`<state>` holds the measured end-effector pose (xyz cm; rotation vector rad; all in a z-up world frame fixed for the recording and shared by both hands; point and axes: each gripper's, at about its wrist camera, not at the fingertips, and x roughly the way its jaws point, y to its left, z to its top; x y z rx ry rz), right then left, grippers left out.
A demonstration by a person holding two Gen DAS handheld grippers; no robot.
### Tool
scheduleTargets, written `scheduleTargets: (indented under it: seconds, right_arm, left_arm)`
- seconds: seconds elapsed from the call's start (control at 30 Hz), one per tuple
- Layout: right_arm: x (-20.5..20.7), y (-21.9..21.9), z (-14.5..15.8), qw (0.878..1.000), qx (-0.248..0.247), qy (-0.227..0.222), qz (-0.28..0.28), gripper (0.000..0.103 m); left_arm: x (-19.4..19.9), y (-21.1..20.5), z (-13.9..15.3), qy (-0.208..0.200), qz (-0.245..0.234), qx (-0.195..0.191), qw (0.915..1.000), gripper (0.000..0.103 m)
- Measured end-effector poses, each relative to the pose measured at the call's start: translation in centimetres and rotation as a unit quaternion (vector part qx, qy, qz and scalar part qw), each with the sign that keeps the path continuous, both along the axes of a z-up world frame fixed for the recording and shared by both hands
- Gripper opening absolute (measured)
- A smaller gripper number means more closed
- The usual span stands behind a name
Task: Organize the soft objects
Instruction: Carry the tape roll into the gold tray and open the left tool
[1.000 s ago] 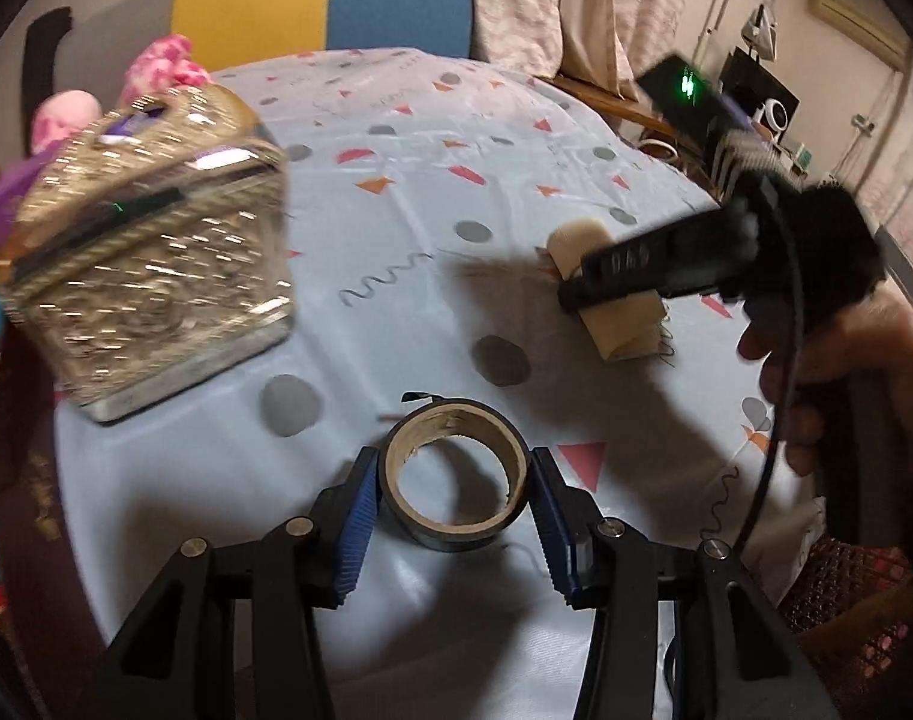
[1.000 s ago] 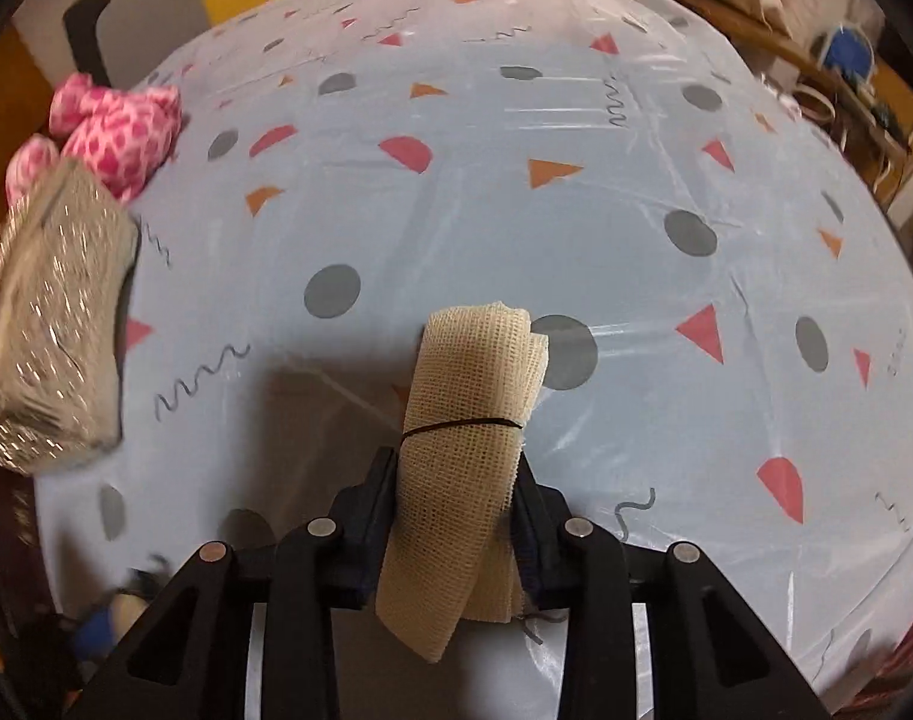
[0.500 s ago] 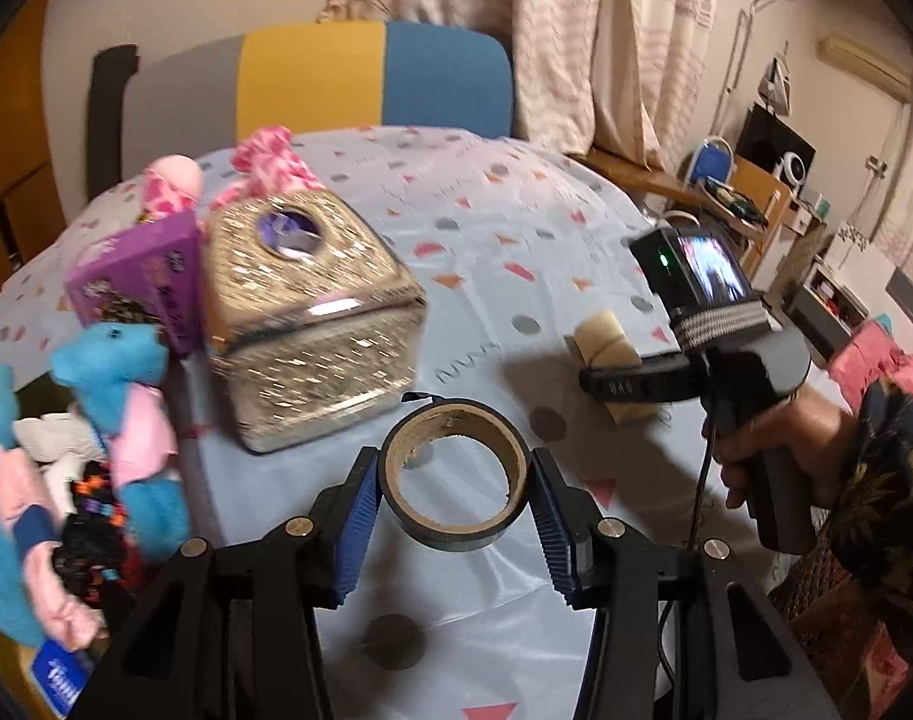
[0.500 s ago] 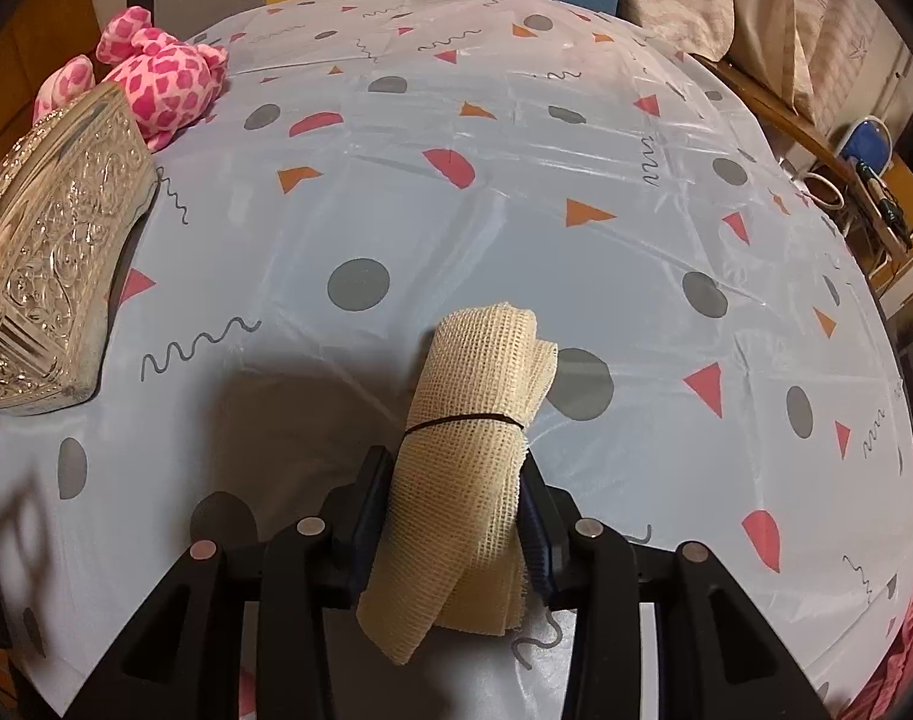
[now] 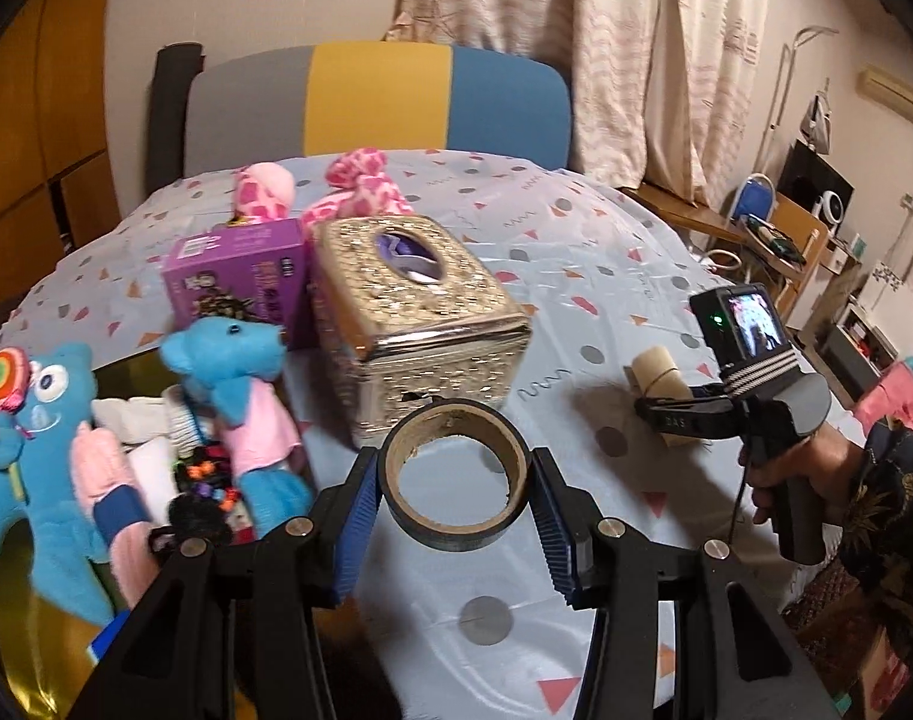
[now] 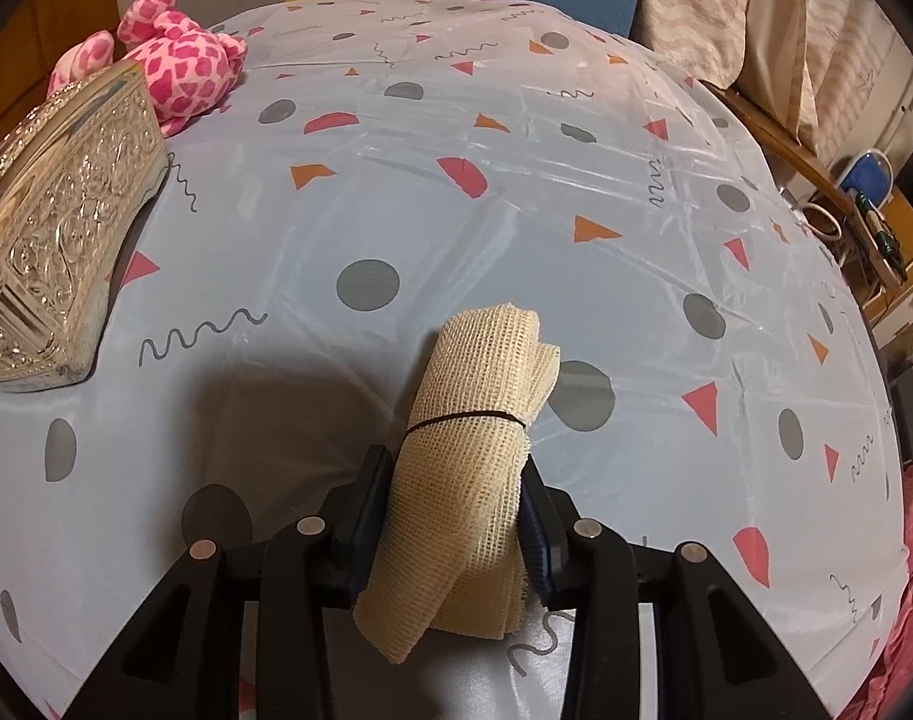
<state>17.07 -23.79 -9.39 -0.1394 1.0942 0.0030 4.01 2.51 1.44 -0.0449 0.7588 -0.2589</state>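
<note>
While the left gripper point(image 5: 455, 513) is raised above the patterned tablecloth point(image 5: 576, 276), its jaws pinch a roll of black tape point(image 5: 456, 474) by the outer rim, ring opening facing up and clear of the cloth. To its left lie two blue plush toys point(image 5: 228, 372), beside a purple box point(image 5: 240, 276) and an ornate metallic tissue box point(image 5: 417, 318); a pink spotted plush toy point(image 6: 180, 69) sits behind that box. On the right side of the left wrist view, a hand point(image 5: 810, 471) holds the right gripper point(image 6: 456, 525). Its jaws pinch a rolled beige mesh cloth point(image 6: 474, 450) bound by a thin black band; the roll's far end points up the table, above a grey dot.
</note>
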Motion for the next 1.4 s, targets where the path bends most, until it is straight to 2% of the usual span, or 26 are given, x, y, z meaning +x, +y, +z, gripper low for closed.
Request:
scheduleTargets:
  seconds: [0.37,0.53,0.67,0.83,0.93,1.4]
  right_arm:
    - [0.0,0.2,0.0,1.000,-0.009,-0.003,0.006,0.039]
    - [0.0,0.4,-0.1,1.000,-0.015,-0.004,0.011,0.038]
    - [0.0,0.7,-0.1,0.999,-0.026,-0.006,0.018,0.038]
    - [0.0,0.8,0.0,0.999,-0.034,-0.008,0.024,0.038]
    - [0.0,0.9,0.0,0.999,-0.039,-0.009,0.026,0.038]
    - [-0.3,1.1,0.1,0.998,-0.049,-0.011,0.028,0.038]
  left_arm:
    - [-0.6,4.4,0.4,-0.007,0.045,0.007,0.9989,0.049]
    - [-1.9,9.9,1.0,-0.010,0.095,-0.006,0.9954,0.049]
    - [-3.9,15.8,0.9,-0.007,0.164,-0.009,0.9864,0.049]
    - [-6.1,21.8,-1.0,0.026,0.246,-0.017,0.9687,0.049]
    - [-6.9,22.9,-2.1,0.037,0.262,-0.021,0.9642,0.049]
    - [-6.1,22.7,-6.1,0.084,0.269,-0.003,0.9596,0.050]
